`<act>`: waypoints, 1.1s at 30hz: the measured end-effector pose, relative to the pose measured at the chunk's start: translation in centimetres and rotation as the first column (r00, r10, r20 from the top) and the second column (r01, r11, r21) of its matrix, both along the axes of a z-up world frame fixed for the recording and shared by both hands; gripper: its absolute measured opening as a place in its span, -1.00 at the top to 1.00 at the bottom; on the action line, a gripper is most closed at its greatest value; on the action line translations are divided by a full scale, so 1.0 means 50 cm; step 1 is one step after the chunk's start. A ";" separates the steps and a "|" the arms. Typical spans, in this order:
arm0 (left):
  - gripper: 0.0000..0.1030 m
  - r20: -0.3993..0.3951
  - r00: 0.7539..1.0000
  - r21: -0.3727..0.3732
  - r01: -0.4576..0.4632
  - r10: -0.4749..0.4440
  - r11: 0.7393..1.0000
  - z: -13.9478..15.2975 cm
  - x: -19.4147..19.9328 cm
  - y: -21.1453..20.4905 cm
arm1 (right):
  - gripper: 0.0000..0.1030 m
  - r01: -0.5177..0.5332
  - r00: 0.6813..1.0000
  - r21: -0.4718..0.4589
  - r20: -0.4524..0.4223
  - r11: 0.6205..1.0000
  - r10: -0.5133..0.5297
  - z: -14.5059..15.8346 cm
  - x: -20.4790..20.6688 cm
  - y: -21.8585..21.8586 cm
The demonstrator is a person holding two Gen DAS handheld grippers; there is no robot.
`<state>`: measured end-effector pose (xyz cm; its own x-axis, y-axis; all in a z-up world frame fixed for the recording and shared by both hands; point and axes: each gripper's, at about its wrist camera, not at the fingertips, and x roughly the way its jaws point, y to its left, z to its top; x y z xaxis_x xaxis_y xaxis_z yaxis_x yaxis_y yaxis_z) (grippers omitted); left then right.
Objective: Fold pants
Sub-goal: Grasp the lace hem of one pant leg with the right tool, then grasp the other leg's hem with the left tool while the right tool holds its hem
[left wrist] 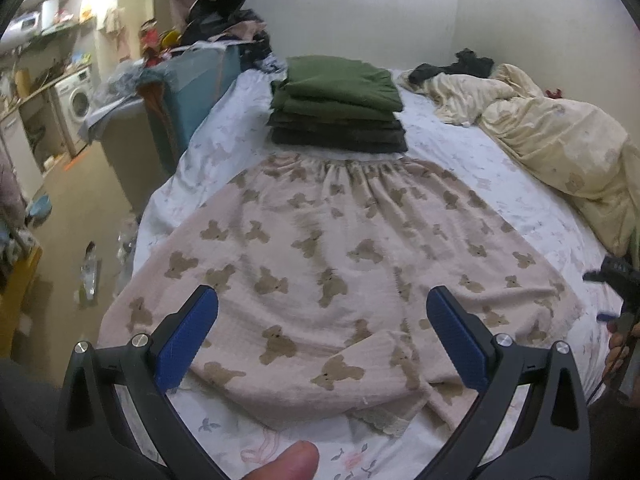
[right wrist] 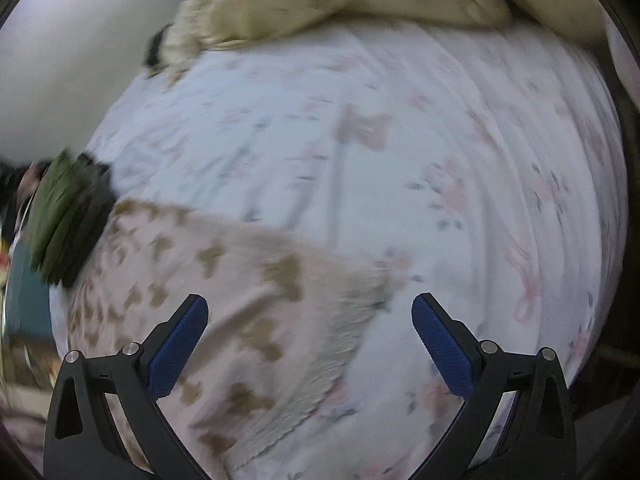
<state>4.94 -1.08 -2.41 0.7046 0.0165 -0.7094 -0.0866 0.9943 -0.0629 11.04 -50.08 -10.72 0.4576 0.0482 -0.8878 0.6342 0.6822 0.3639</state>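
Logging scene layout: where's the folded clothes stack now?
Left wrist view, top centre: the folded clothes stack sits on the bed sheet, just beyond the bear-print pants waistband.

Dim indoor light; right wrist view motion-blurred; fisheye-warped edges.

Left gripper (left wrist: pixel 322 306) and right gripper (right wrist: pixel 310 314), jaws wide apart, empty.
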 end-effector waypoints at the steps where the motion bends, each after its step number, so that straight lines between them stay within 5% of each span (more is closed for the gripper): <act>1: -0.99 -0.009 1.000 -0.008 -0.010 0.010 1.000 -0.003 0.003 0.006 | -1.00 0.027 1.000 0.033 -0.012 0.999 -0.027 -0.013 -0.003 -0.010; 4: -0.99 -0.013 0.999 -0.004 -0.033 0.033 0.999 -0.005 0.005 0.019 | -0.99 0.048 0.996 0.058 -0.072 0.997 -0.044 -0.042 0.000 -0.012; 10: -0.99 -0.003 0.999 -0.025 -0.054 0.054 0.998 -0.001 0.003 0.034 | -0.82 -0.033 0.988 -0.104 -0.151 0.994 0.017 -0.063 0.059 0.017; 12: -0.99 0.004 0.999 -0.025 -0.054 0.054 0.998 0.002 0.001 0.032 | -0.68 -0.045 0.987 -0.143 -0.162 0.989 0.021 -0.068 0.069 0.025; 15: -0.99 0.016 0.999 -0.008 -0.051 0.051 0.999 0.006 -0.001 0.030 | -0.13 -0.085 0.985 -0.206 -0.165 0.975 0.051 -0.063 0.082 0.042; 17: -0.99 0.015 0.999 -0.015 -0.052 0.052 0.999 0.007 -0.001 0.032 | 0.55 -0.107 0.989 -0.186 -0.122 0.977 0.085 -0.053 0.084 0.044; 20: -0.99 0.007 0.999 -0.024 -0.054 0.054 0.998 0.006 0.000 0.034 | 0.74 -0.135 0.989 -0.187 -0.090 0.973 0.120 -0.040 0.088 0.058; 27: -0.99 0.016 0.999 -0.021 -0.042 0.043 0.999 0.010 -0.004 0.028 | 0.89 -0.192 0.977 -0.192 0.053 0.962 0.206 0.014 0.099 0.121; 30: -0.99 0.016 0.998 -0.020 -0.056 0.057 0.998 0.011 -0.007 0.034 | 0.89 -0.249 0.942 -0.213 0.175 0.945 0.288 0.068 0.089 0.162; 33: -0.99 0.015 0.997 -0.034 -0.074 0.075 0.997 0.012 -0.009 0.044 | 0.89 -0.359 0.856 -0.283 0.280 0.889 0.435 0.134 0.083 0.232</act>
<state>4.48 1.10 -1.82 0.7140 0.0454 -0.6986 -0.1587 0.9824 -0.0984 15.18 -38.50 -3.99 0.7046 0.1153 -0.7002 0.1629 0.9341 0.3178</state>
